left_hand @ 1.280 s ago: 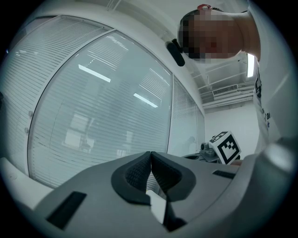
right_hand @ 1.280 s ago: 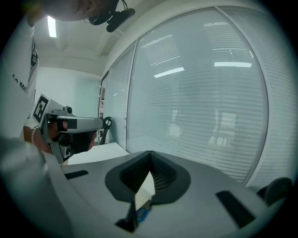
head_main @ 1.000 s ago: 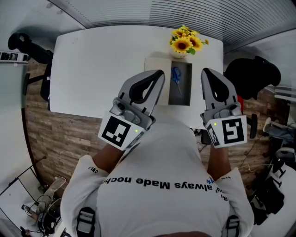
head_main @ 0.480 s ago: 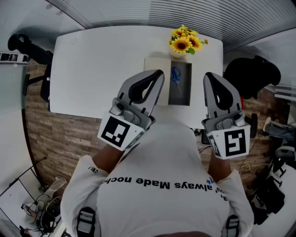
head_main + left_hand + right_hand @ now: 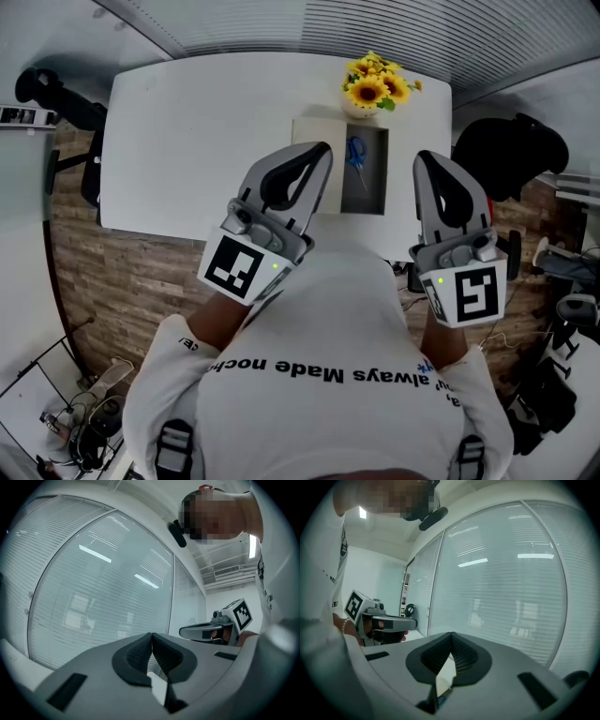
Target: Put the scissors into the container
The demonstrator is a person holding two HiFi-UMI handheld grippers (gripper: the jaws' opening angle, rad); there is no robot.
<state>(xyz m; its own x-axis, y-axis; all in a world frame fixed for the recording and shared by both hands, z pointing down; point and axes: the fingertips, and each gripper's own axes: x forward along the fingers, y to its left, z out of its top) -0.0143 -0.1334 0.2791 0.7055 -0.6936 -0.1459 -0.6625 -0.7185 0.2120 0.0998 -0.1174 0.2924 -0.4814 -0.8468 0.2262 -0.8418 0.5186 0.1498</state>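
Observation:
In the head view, blue-handled scissors [image 5: 357, 155] lie inside a dark rectangular container [image 5: 367, 194] on the white table [image 5: 197, 131]. Both grippers are held up near my chest, above the table's near edge. My left gripper [image 5: 323, 147] is left of the container and my right gripper [image 5: 424, 157] is right of it. Both are shut with nothing between the pads. The two gripper views face window blinds. In them the left gripper [image 5: 151, 634] and the right gripper [image 5: 451, 633] have their jaws together, and each view catches the other gripper [image 5: 211, 631] [image 5: 379, 623].
A vase of sunflowers [image 5: 373, 89] stands just behind the container. A pale flat panel [image 5: 317, 129] lies against the container's left side, partly hidden by my left gripper. Black chairs stand at the table's right [image 5: 511, 150] and left [image 5: 56, 94]. Cables lie on the wooden floor.
My right gripper has drifted a little to the right and back toward my body. The left gripper, scissors and container have not moved.

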